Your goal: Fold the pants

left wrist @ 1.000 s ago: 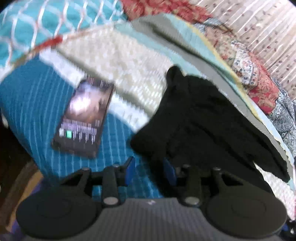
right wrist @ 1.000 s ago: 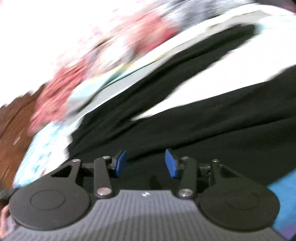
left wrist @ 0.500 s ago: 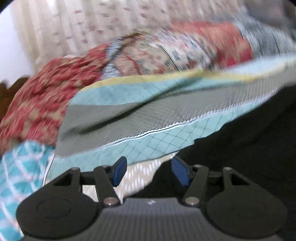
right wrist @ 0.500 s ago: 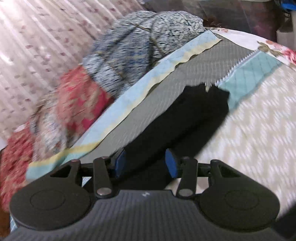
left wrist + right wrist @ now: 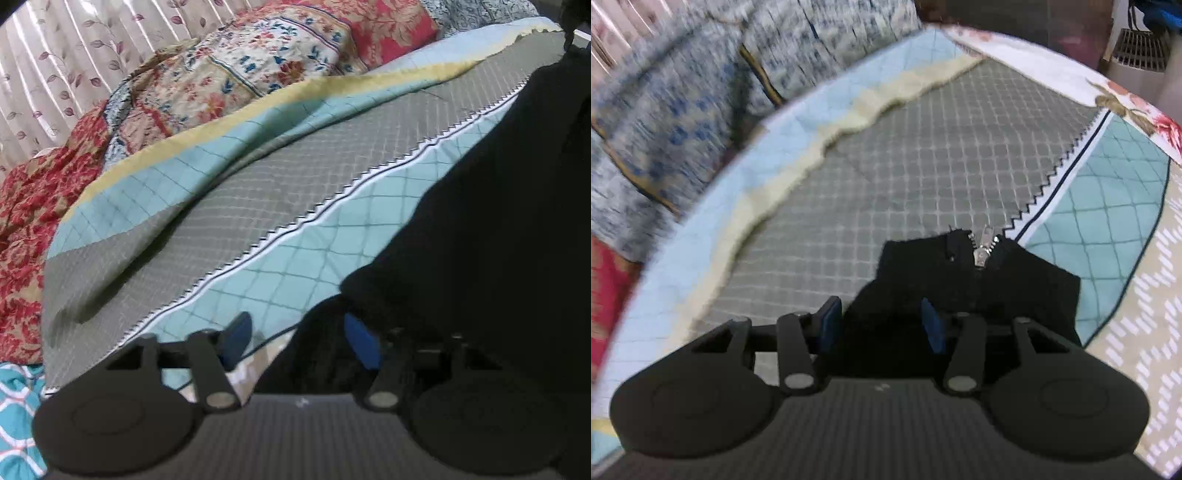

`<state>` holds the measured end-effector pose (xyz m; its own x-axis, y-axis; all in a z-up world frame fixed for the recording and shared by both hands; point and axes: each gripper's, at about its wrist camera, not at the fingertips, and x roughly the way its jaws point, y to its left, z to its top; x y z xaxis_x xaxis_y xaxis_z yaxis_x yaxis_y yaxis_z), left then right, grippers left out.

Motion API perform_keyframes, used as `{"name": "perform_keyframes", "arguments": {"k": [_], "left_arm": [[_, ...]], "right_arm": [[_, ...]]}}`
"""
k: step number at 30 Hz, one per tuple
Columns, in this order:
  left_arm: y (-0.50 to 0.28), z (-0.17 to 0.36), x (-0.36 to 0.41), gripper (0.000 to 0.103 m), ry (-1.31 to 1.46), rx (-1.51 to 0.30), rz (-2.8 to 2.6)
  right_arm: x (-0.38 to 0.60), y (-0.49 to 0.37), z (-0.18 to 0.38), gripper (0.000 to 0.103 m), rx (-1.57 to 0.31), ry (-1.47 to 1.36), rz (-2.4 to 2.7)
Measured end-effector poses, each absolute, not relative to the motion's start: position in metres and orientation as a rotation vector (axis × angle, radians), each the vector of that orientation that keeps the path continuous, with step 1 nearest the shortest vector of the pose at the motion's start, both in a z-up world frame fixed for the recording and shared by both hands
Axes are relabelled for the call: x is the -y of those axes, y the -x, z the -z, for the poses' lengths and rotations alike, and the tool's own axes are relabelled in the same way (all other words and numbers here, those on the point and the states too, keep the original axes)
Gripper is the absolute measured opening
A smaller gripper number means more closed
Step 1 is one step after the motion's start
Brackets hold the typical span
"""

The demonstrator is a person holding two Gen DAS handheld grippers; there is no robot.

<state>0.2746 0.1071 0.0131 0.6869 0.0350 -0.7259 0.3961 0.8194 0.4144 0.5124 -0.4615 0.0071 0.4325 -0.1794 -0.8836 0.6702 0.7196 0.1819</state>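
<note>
Left wrist view: left claw [image 5: 297, 343] spread open, gripping nothing; black pants [image 5: 480, 240] lie on the quilted bed [image 5: 258, 206], an edge between its fingers.

Right wrist view: right claw [image 5: 881, 325] open over the pants' zipper [image 5: 983, 248] end. No completed fold visible; folding likely remains.

The pants [image 5: 979, 280] lie on the quilt [image 5: 905, 166] that covers the bed, their zipper [image 5: 983, 248] end farthest from the right tongs [image 5: 882, 325]. In the left view, the pants [image 5: 498, 221] lie right, pillows [image 5: 240, 66] behind the quilt [image 5: 258, 192], a curtain [image 5: 74, 44] behind those.
</note>
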Motion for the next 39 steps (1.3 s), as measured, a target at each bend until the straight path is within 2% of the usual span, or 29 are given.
{"name": "perform_keyframes", "arguments": {"k": [1, 3, 4, 12, 16, 20, 28, 35, 39], "left_arm": [[-0.273, -0.013, -0.105, 0.019, -0.585, -0.805, 0.244], [-0.267, -0.012, -0.094, 0.006, -0.628, -0.795, 0.224], [-0.263, -0.013, -0.090, 0.006, -0.650, -0.784, 0.216], [-0.202, -0.088, -0.100, 0.006, -0.535, -0.617, 0.162], [-0.136, -0.126, -0.099, 0.006, -0.487, -0.535, 0.163], [-0.067, -0.142, -0.095, 0.006, -0.447, -0.507, 0.166], [0.055, -0.132, -0.082, 0.006, -0.417, -0.541, 0.210], [0.103, -0.103, -0.081, 0.006, -0.380, -0.611, 0.184], [0.114, -0.093, -0.081, 0.006, -0.341, -0.632, 0.168]], "right_arm": [[0.460, -0.512, -0.005, 0.048, -0.978, -0.542, 0.571], [0.453, -0.507, -0.007, 0.026, -0.968, -0.472, 0.571], [0.456, -0.502, -0.011, 0.007, -0.954, -0.492, 0.555], [0.499, -0.386, -0.089, 0.007, -0.702, -0.722, 0.444], [0.523, -0.304, -0.129, 0.007, -0.623, -0.773, 0.411], [0.532, -0.218, -0.151, 0.007, -0.577, -0.805, 0.405], [0.542, -0.074, -0.136, 0.007, -0.540, -0.861, 0.434], [0.553, 0.015, -0.087, 0.007, -0.525, -0.975, 0.471], [0.559, 0.032, -0.061, 0.007, -0.536, -1.024, 0.514]]}}
